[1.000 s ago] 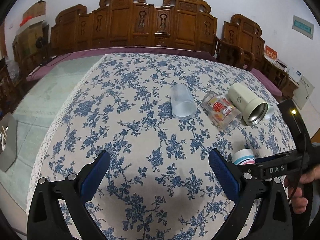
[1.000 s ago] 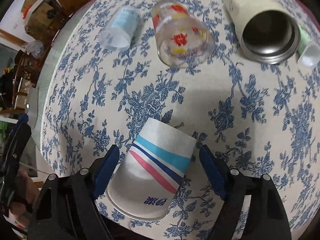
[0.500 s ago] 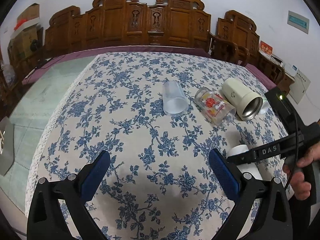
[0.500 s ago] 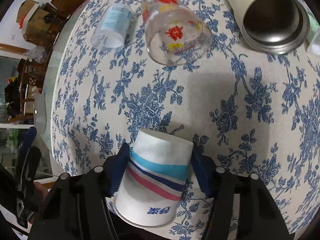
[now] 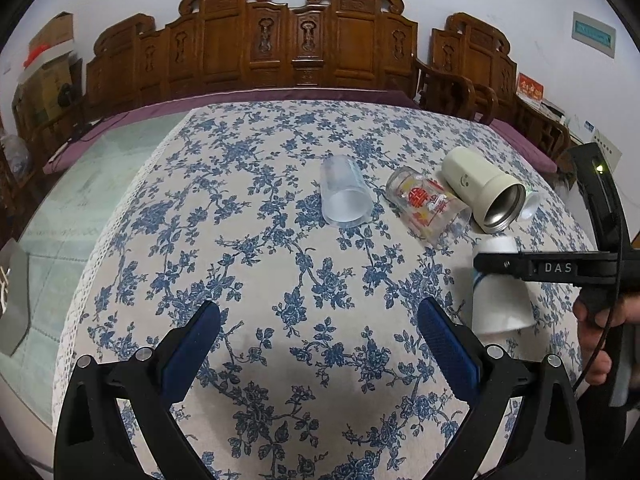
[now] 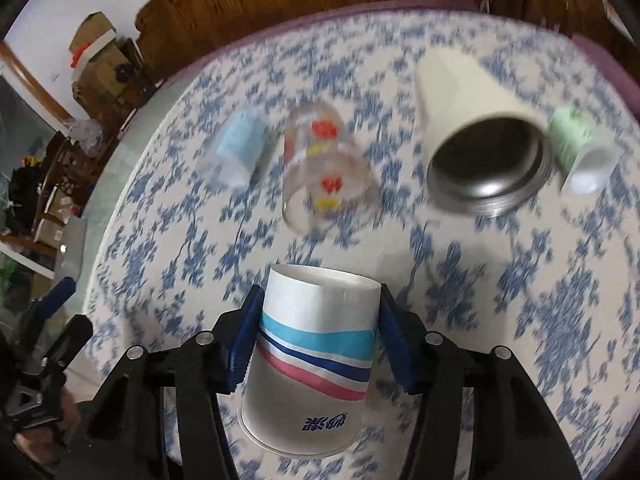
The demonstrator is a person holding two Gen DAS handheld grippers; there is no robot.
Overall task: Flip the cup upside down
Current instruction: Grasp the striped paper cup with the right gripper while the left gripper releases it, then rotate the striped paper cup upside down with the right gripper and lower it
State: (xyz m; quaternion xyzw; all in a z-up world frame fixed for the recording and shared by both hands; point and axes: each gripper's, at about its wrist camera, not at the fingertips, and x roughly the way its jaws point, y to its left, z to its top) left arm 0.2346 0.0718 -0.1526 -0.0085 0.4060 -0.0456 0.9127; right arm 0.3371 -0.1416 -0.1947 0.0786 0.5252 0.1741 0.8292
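Above the tablecloth (image 6: 560, 320), right gripper (image 6: 320, 344) clamps paper cup (image 6: 312, 344), seemingly inverted.

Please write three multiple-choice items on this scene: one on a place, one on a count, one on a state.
1. Where is the clear printed glass?
A. between the frosted cup and the cream tumbler
B. off the tablecloth
C. inside the tumbler

2. How many vessels lie on their sides on the cloth?
A. two
B. four
C. six

3. What is the right gripper doing?
A. hanging open
B. shut on the striped paper cup
C. gripping the tumbler

Answers: 1 A, it lies between them; 2 B, counting the green cup; 3 B, both pads press its sides while the left gripper is open.
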